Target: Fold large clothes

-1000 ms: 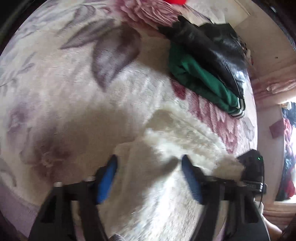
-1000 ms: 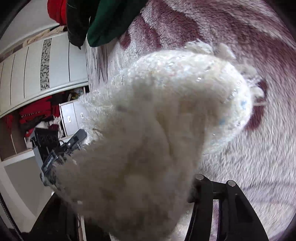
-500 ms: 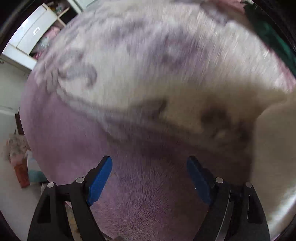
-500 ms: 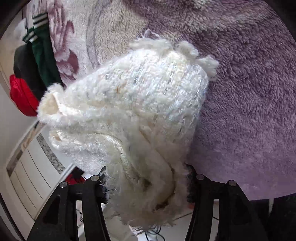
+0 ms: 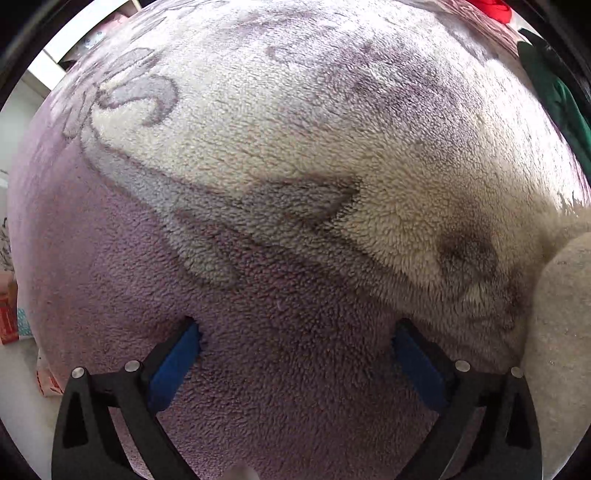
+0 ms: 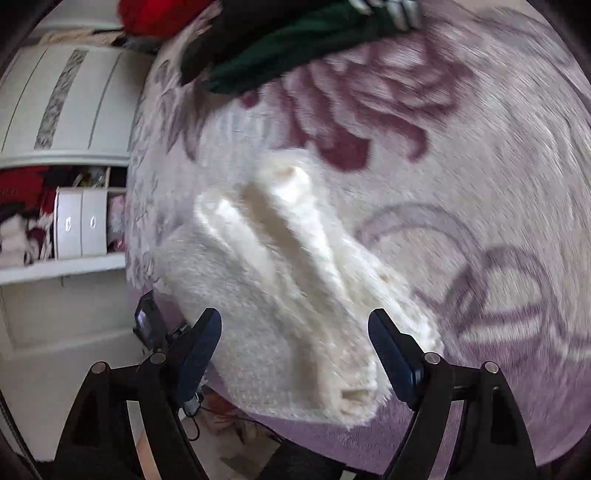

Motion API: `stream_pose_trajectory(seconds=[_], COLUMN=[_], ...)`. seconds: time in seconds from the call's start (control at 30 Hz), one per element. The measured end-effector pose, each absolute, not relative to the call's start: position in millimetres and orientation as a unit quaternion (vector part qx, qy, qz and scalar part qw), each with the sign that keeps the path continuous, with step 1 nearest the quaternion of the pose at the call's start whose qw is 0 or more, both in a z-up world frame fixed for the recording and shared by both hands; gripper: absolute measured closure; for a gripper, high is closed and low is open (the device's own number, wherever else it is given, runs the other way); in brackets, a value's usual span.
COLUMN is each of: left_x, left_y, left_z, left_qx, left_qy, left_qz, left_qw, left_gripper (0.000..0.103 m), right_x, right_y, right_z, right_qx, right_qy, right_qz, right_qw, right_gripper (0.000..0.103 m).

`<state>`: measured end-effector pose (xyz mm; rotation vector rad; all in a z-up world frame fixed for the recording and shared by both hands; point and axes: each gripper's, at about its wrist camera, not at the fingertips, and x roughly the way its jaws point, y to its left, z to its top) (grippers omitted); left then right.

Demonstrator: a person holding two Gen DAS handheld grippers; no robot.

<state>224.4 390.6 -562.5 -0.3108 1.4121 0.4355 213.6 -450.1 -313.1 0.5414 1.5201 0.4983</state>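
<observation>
A fluffy white sweater (image 6: 291,295) lies bunched and folded on the floral plush blanket (image 6: 480,147). My right gripper (image 6: 295,343) is open just above its near end, fingers apart on either side and holding nothing. In the left wrist view the sweater's edge (image 5: 561,332) shows at the far right. My left gripper (image 5: 295,354) is open and empty, with its blue fingertips (image 5: 181,350) pressed onto the purple part of the blanket (image 5: 258,147).
A pile of green (image 6: 280,62), black and red (image 6: 155,18) clothes lies at the blanket's far end; the green one (image 5: 557,88) also shows in the left wrist view. White cabinets and shelves (image 6: 66,110) stand left of the bed. The floor (image 6: 74,350) lies below the bed edge.
My right gripper has opened and let the white sweater drop onto the blanket. My left gripper moved off the sweater to the left and came down onto the bare blanket.
</observation>
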Motion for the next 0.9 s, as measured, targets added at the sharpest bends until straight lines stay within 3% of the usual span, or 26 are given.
stream_pose_trajectory(seconds=[0.1,0.23,0.33,0.37,0.53,0.67,0.73,0.9], left_x=[228.5,229.9,224.6,223.0,228.4,238.4,238.8,261.3], left_y=[387.1,372.7,353.5,343.8,289.7,247.8,232.6,217.4], left_z=[-560.3,-530.6,-489.4,-474.4,-421.8,-421.2,-425.9,-450.7], left_qx=[-0.138,-0.156,-0.162,-0.161,-0.155,-0.123,-0.135,-0.121], left_qy=[0.648,0.647,0.628,0.621,0.603,0.610,0.611,0.624], left_qz=[0.203,0.210,0.205,0.201,0.164,0.135,0.113,0.071], left_qw=[0.721,0.716,0.733,0.740,0.765,0.771,0.772,0.769], left_gripper=[0.000,0.000,0.000,0.000,0.000,0.000,0.000,0.000], right_x=[239.4,274.9,273.1,270.6,256.4,233.4,238.5,269.9], right_y=[-402.8,-344.6,-331.7,-331.7,-370.5,-414.4,-438.2,-444.3], right_z=[-313.5,-361.5,-374.8,-369.0,-309.5,-253.9,-265.2,-363.4], right_qx=[0.162,0.079,0.090,0.101,0.284,0.330,0.312,0.208], right_qy=[0.671,0.710,0.719,0.717,0.699,0.660,0.661,0.707], right_qz=[0.285,0.333,0.342,0.340,0.296,0.256,0.201,0.112], right_qw=[0.665,0.616,0.598,0.600,0.585,0.624,0.652,0.667], right_gripper=[0.019,0.023,0.082,0.086,0.089,0.090,0.090,0.090])
